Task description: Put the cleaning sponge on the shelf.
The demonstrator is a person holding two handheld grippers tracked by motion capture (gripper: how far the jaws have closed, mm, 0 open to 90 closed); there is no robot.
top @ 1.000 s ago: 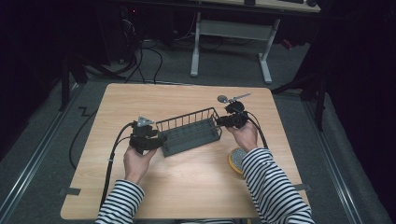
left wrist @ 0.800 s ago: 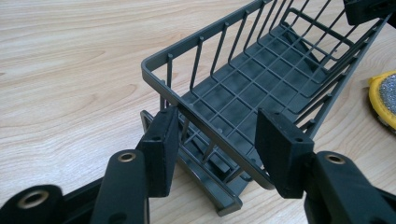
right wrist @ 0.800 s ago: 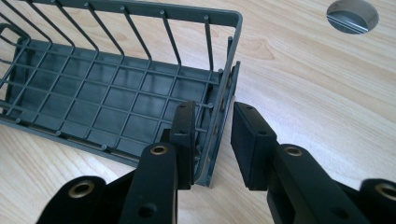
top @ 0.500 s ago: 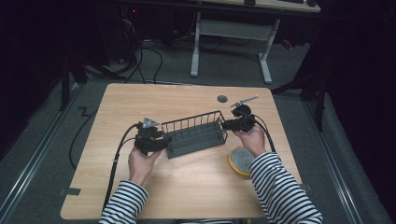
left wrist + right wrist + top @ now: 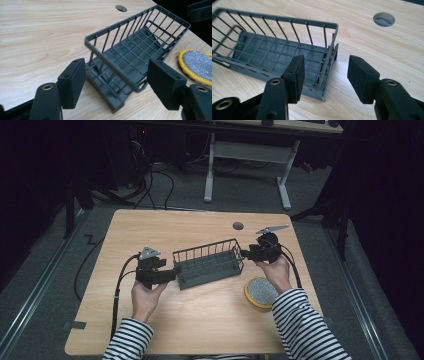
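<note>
Inspector: Left gripper (image 5: 176,271) has just been opening; its jaws stand apart around the wire basket (image 5: 210,263), end rim between them, pads clear.

Assessor: Basket rests mid-table (image 5: 165,230). Right gripper (image 5: 243,254) likewise just opened, straddling the opposite end.

Inspector: Judged: release step. Next, both likely back away cleanly.

Light wooden table (image 5: 200,325), grey wire basket (image 5: 210,264) at centre, yellow-rimmed scouring pad (image 5: 261,292) near its right end
</note>
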